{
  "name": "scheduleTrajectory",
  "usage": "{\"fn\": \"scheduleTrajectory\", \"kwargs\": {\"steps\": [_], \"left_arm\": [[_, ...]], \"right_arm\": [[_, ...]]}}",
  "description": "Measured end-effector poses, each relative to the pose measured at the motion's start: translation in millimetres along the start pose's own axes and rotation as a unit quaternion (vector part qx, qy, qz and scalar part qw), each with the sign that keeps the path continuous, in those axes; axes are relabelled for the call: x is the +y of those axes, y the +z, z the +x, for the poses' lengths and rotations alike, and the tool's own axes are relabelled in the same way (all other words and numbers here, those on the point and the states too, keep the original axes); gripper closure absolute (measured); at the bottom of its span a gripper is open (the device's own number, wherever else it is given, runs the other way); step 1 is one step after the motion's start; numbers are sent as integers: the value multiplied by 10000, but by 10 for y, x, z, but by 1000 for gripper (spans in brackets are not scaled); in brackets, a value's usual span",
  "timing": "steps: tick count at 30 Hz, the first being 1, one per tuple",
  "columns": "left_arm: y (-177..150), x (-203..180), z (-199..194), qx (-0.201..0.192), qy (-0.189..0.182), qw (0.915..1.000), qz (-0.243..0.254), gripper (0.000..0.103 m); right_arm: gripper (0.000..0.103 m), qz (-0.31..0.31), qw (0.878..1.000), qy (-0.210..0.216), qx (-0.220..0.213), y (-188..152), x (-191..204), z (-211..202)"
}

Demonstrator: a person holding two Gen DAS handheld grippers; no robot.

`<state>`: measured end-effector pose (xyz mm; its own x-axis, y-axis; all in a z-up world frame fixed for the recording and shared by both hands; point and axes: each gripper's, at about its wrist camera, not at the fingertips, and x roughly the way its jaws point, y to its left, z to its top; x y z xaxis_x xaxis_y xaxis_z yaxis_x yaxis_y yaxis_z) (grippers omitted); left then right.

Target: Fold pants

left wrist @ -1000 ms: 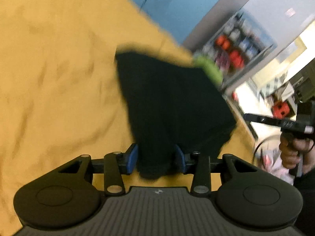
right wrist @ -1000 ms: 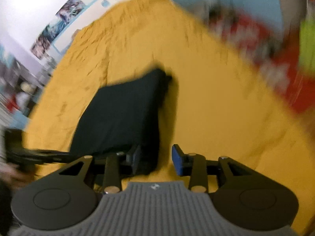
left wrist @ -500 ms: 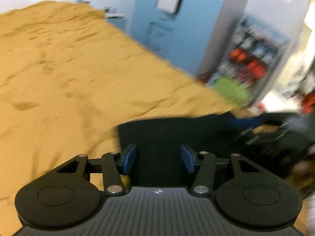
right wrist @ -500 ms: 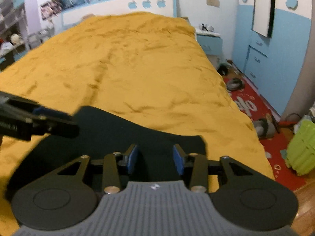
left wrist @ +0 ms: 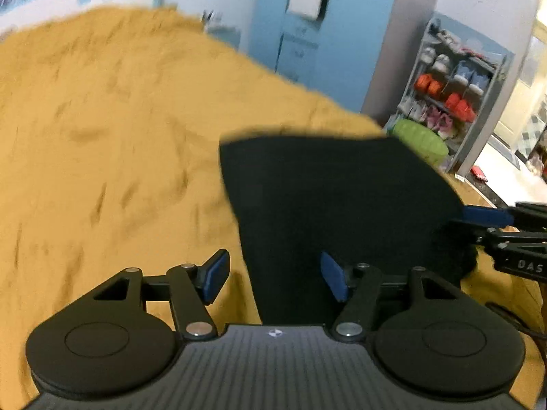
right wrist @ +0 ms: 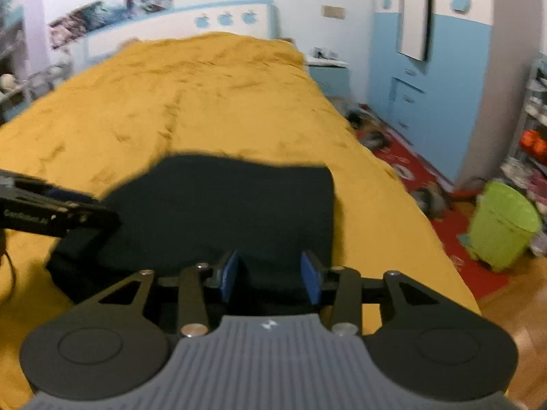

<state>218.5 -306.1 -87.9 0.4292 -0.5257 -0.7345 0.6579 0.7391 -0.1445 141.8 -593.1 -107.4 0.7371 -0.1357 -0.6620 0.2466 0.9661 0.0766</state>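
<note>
The black pants [left wrist: 335, 198] lie folded into a compact rectangle on the orange bedspread [left wrist: 102, 136], near the bed's foot end. My left gripper [left wrist: 273, 276] is open, its jaws wide apart over the pants' near left corner, holding nothing. My right gripper [right wrist: 270, 275] is open over the near edge of the pants [right wrist: 232, 205], with cloth lying between the blue pads but not pinched. Each gripper shows in the other's view: the right one [left wrist: 495, 218] at the pants' right edge, the left one [right wrist: 61, 212] at their left edge.
The orange bedspread [right wrist: 205, 95] stretches to a white and blue headboard [right wrist: 177, 24]. A blue wardrobe [right wrist: 434, 68], a red rug [right wrist: 427, 184] with scattered items, a green bin [right wrist: 499, 222] and a shoe rack [left wrist: 451, 85] stand to the right of the bed.
Both grippers lowered the black pants onto the bed and opened, the left jaws now wider. The pants went from hanging to lying flat, folded.
</note>
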Motion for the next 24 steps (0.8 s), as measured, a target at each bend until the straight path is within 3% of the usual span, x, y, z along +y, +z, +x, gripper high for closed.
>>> {"fn": "scheduleTrajectory", "kwargs": {"steps": [2, 6, 8, 10, 11, 15, 21, 24], "left_arm": [[-102, 2, -99, 96, -52, 9999, -96, 30], [-129, -80, -332, 246, 335, 9991, -36, 27], [-119, -144, -456, 249, 577, 9980, 50, 21], [-126, -177, -618, 219, 660, 9976, -30, 14], [-133, -187, -699, 236, 665, 9974, -108, 14], [-182, -226, -948, 363, 614, 9971, -274, 14], [-291, -313, -1281, 199, 945, 9953, -99, 10], [-329, -297, -1410, 184, 917, 9955, -120, 3]], "right_arm": [[64, 306, 9995, -61, 84, -71, 8, -144], [54, 684, 9974, -201, 82, -182, 128, -502], [44, 753, 9967, -304, 59, -199, 253, -689], [22, 759, 9962, -429, -26, -195, 417, -888], [20, 770, 9958, -498, -74, -178, 508, -977], [21, 877, 9935, -721, -30, -155, 850, -1217], [21, 998, 9891, -1071, 160, -175, 1282, -1393], [21, 1028, 9874, -1191, 154, -170, 1439, -1482]]}}
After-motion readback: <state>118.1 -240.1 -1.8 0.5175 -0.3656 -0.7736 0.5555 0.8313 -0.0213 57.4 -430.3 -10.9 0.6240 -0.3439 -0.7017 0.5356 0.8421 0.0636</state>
